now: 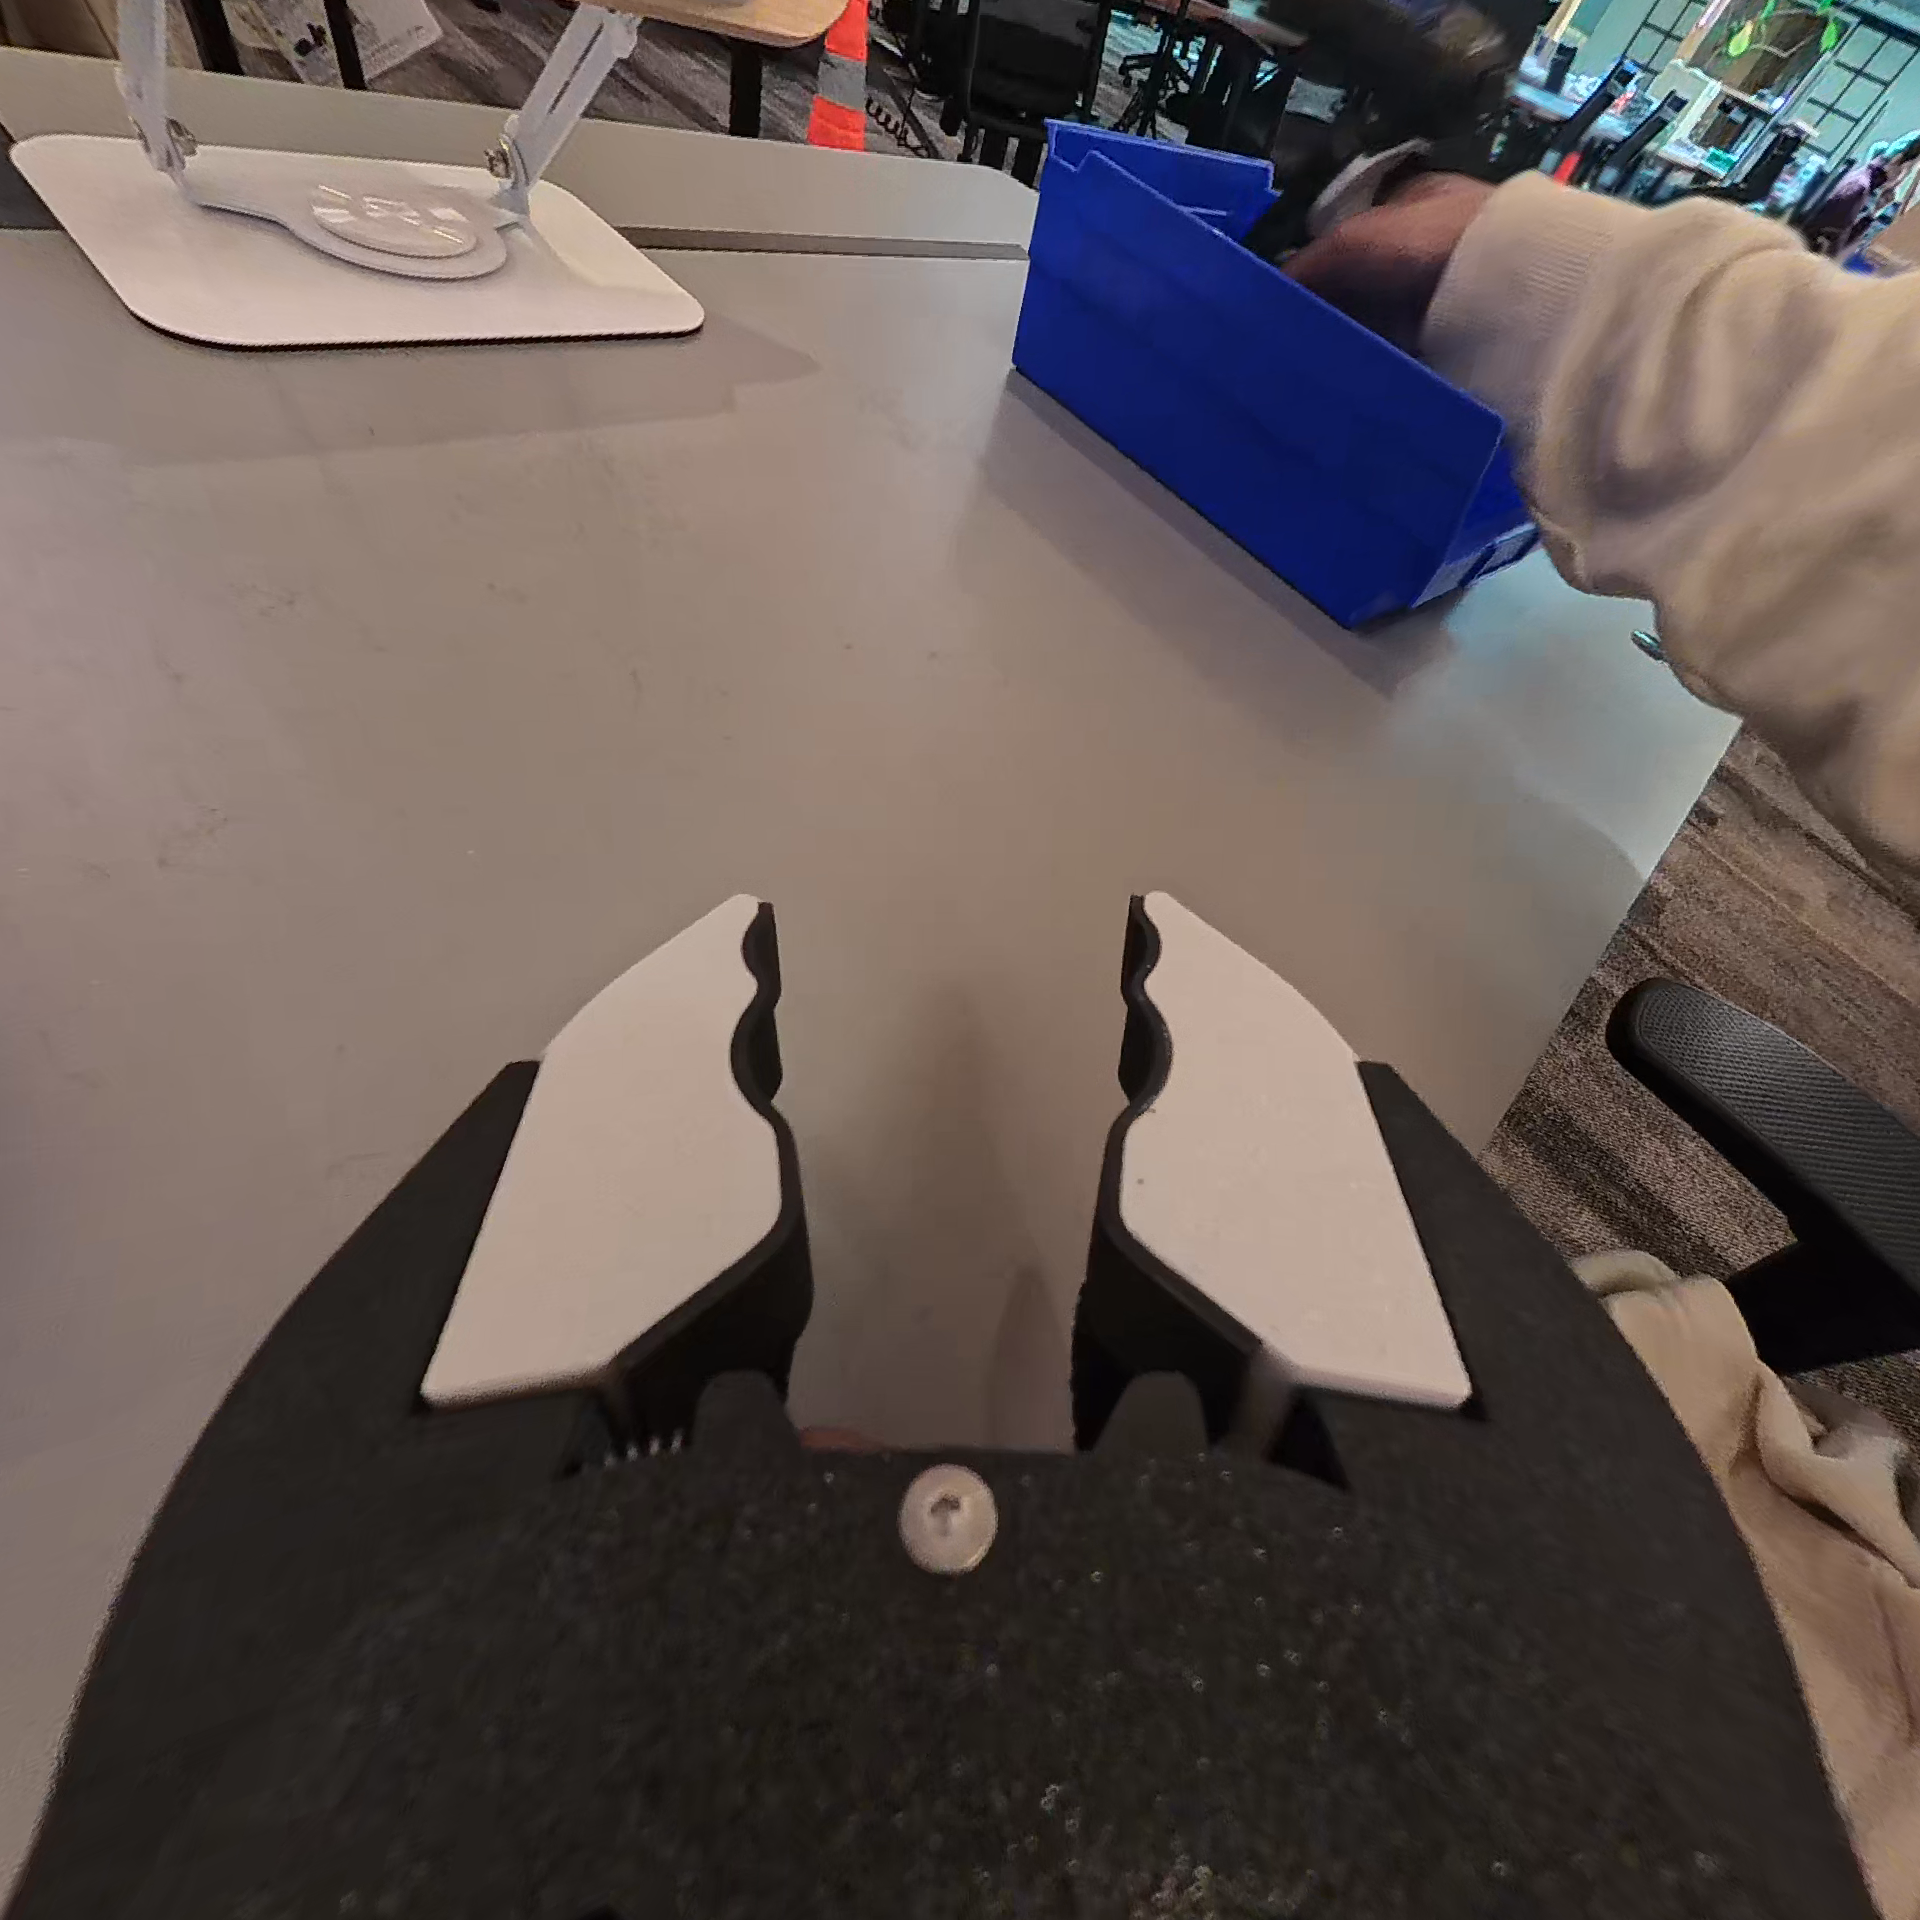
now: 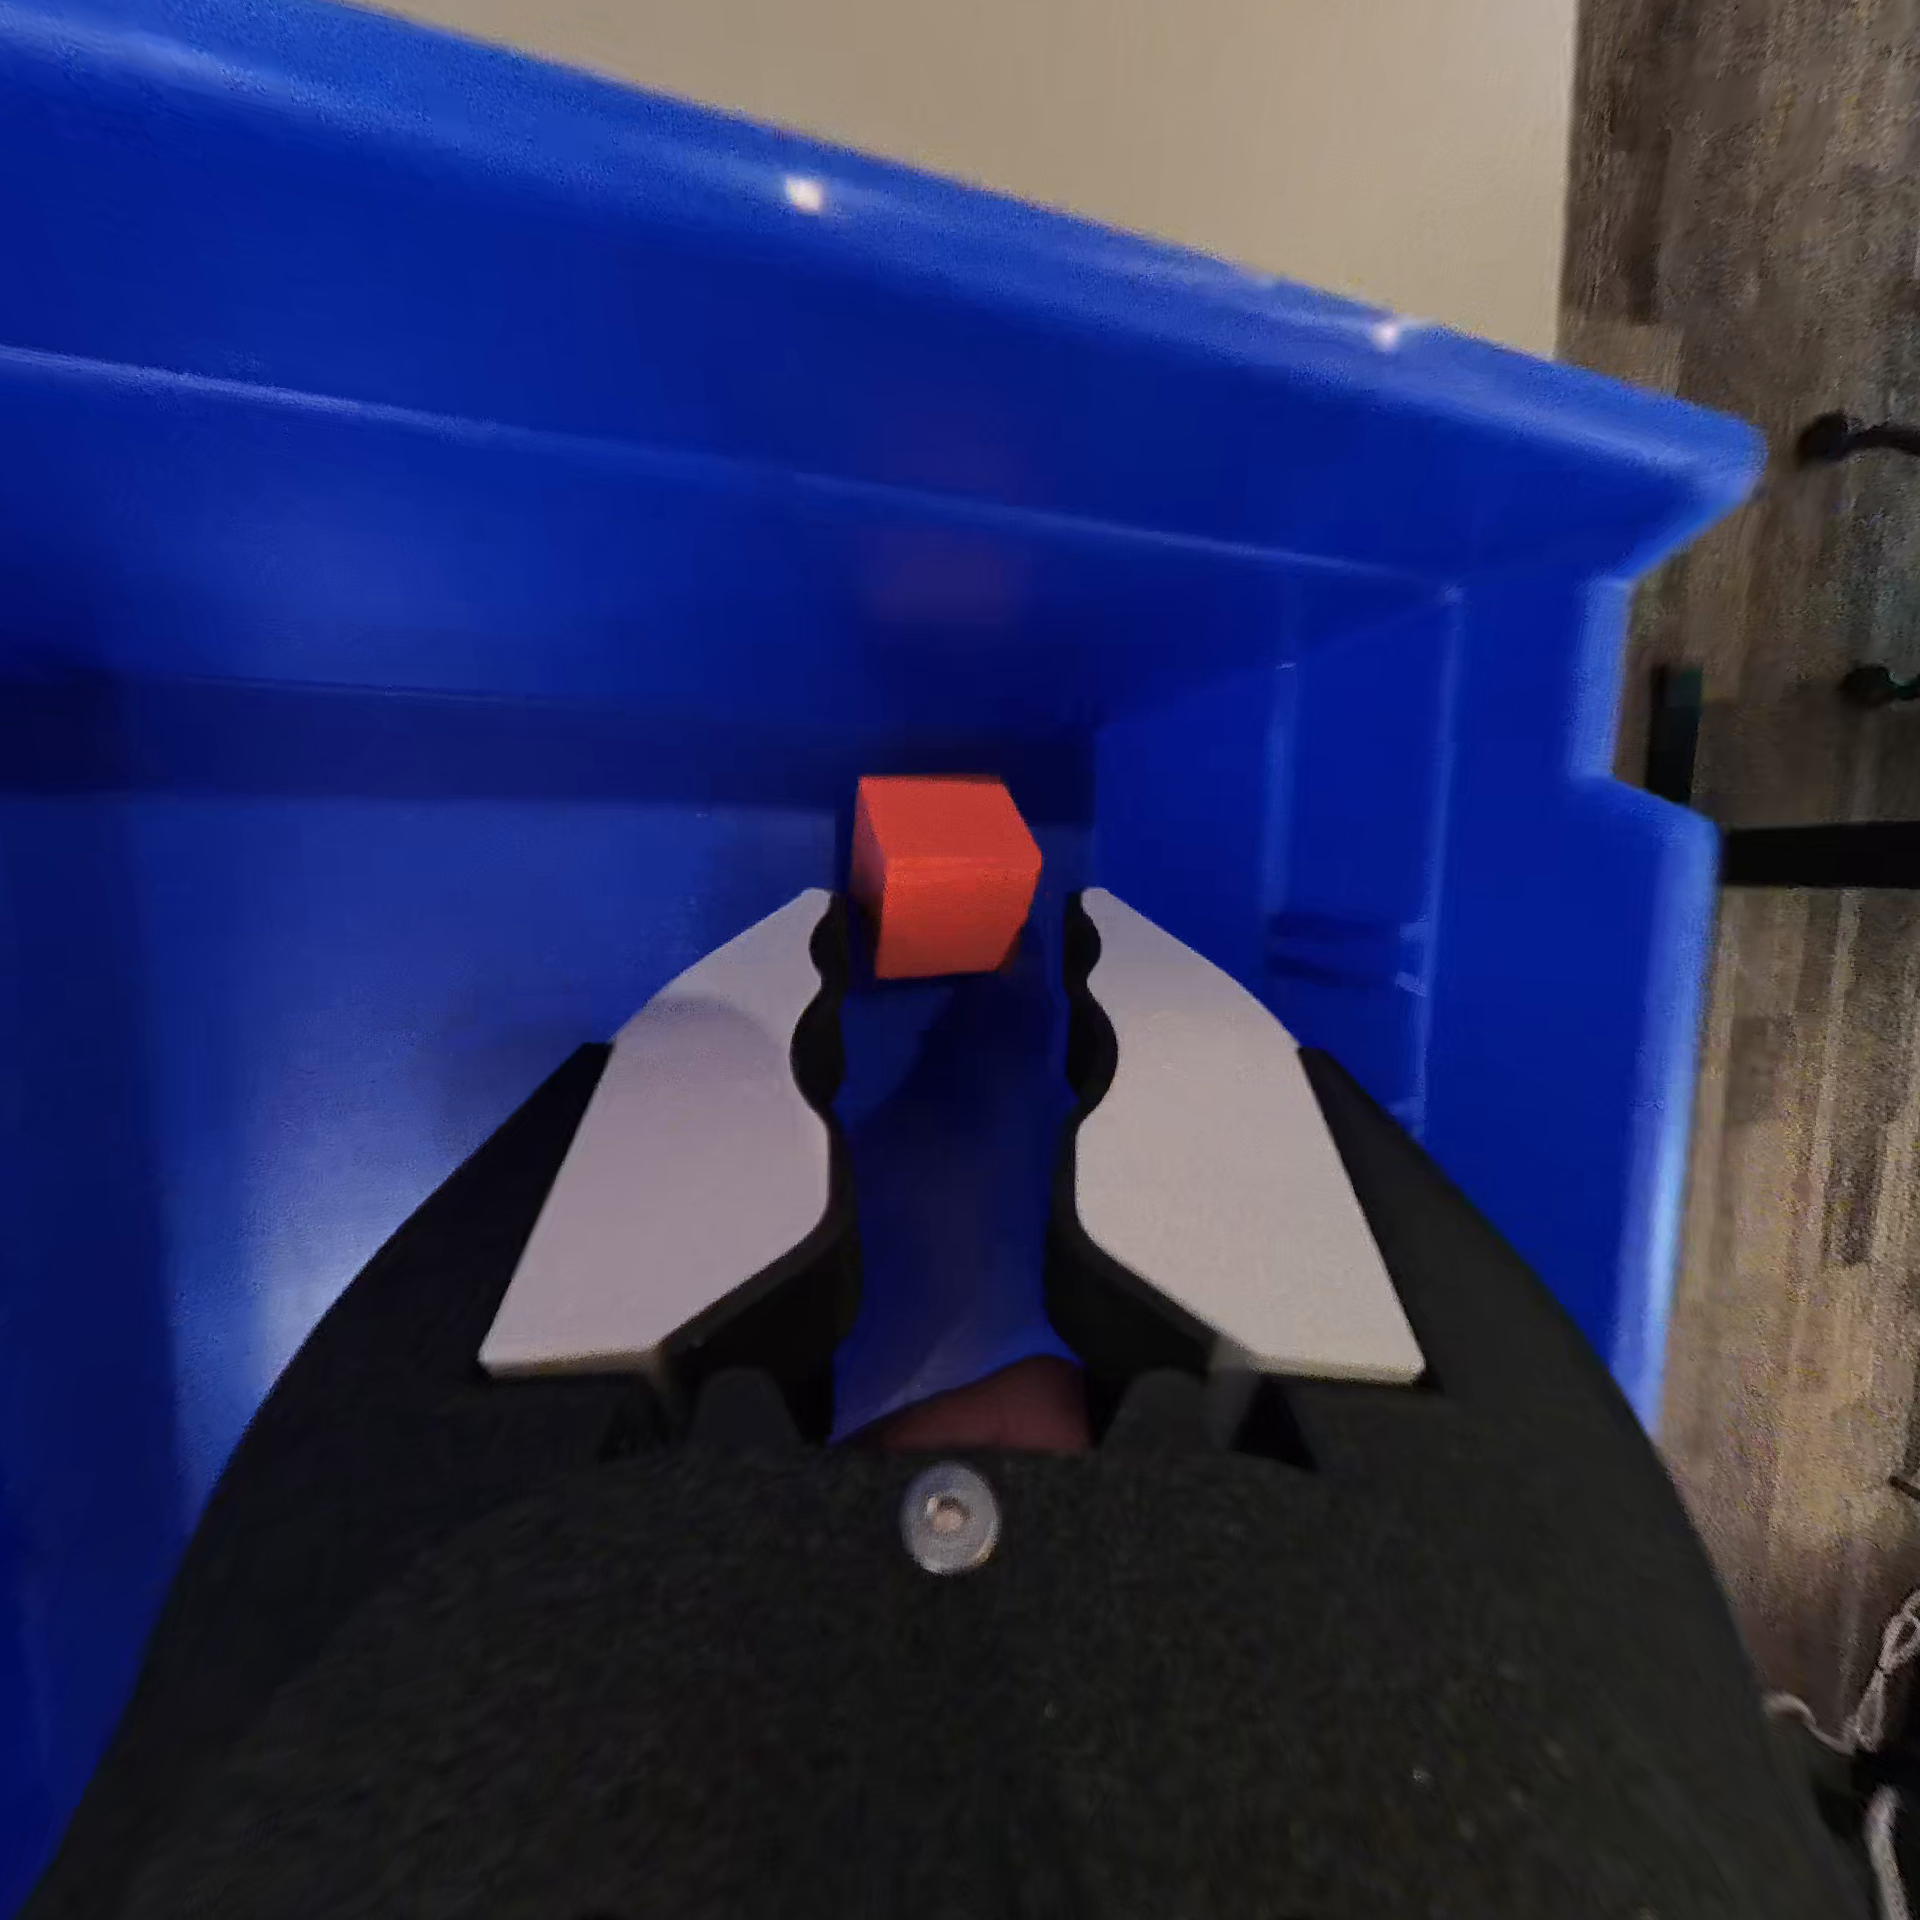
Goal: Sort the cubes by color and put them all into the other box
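Observation:
A red cube sits inside a blue box, near its far right corner. My right gripper is inside the box, its jaws parted, with the cube just at the fingertips. A small gap shows between the cube and the right finger. In the left wrist view the blue box stands on the grey table at the upper right, and a person's cream sleeve reaches into it. My left gripper is open and empty, low over the table. No other cubes or box show.
A white stand with a flat base sits at the table's back left. The table's right edge curves past a black chair armrest. An orange cone stands on the floor behind the table. There is about 60 cm between the tips of the two grippers.

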Demonstrator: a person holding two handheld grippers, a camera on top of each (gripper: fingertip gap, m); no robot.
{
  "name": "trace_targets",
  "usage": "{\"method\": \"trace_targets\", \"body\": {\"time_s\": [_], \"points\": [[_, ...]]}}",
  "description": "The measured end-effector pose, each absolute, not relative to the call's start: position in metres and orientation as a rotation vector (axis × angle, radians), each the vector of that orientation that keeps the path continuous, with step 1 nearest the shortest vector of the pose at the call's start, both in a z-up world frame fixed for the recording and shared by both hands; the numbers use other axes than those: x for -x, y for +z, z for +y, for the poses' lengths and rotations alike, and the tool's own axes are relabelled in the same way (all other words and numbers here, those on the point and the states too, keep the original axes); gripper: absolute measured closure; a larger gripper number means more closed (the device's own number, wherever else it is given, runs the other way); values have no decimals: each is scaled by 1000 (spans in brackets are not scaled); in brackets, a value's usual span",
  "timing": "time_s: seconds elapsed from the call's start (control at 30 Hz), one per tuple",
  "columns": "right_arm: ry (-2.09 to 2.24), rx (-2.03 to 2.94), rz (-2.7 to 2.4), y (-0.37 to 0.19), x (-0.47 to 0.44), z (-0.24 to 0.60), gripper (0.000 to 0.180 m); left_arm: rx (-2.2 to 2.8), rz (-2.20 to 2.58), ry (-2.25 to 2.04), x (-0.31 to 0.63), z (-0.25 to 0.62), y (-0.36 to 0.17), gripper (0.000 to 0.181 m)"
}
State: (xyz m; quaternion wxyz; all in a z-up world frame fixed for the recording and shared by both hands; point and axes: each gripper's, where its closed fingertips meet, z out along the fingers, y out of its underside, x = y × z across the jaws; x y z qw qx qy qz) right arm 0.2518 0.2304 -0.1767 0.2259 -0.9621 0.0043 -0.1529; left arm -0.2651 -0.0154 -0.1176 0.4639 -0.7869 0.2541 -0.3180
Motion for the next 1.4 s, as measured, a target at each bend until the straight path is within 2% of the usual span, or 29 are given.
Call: {"method": "trace_targets", "body": {"time_s": [0.07,0.17,0.3,0.43,0.57,0.7,0.9,1.03,1.13,1.2,1.23,1.33,1.4], "points": [[-394,2569,3,-153,-248,227,138,1936,611,-772,267,-15,-118,118],[-366,2354,-48,-90,-228,209,133,1946,588,-771,270,-14,-120,117],[-30,2009,-200,-13,-121,140,136,1959,583,-737,272,-12,-125,117],[455,1864,-431,-32,31,42,133,1962,567,-656,276,-8,-126,117],[550,1804,-400,-84,95,2,133,1960,498,-512,290,2,-128,117],[435,1801,-471,-111,109,-10,134,1972,473,-503,293,3,-131,118],[426,1786,-505,-113,109,-14,135,2024,490,-513,293,1,-136,117],[465,1801,-510,-115,110,-16,136,2029,592,-548,300,-14,-112,116],[462,1802,-504,-114,106,-15,136,2061,738,-463,343,-24,-85,124],[473,1811,-498,-115,104,-13,136,2162,810,-274,397,-15,-75,123],[483,1812,-494,-115,103,-13,137,2229,859,-176,423,-8,-75,119],[510,1824,-497,-117,104,-11,137,2327,1026,70,485,28,-78,126],[499,1818,-505,-116,105,-10,137,2392,1151,78,505,52,-95,132]]}}
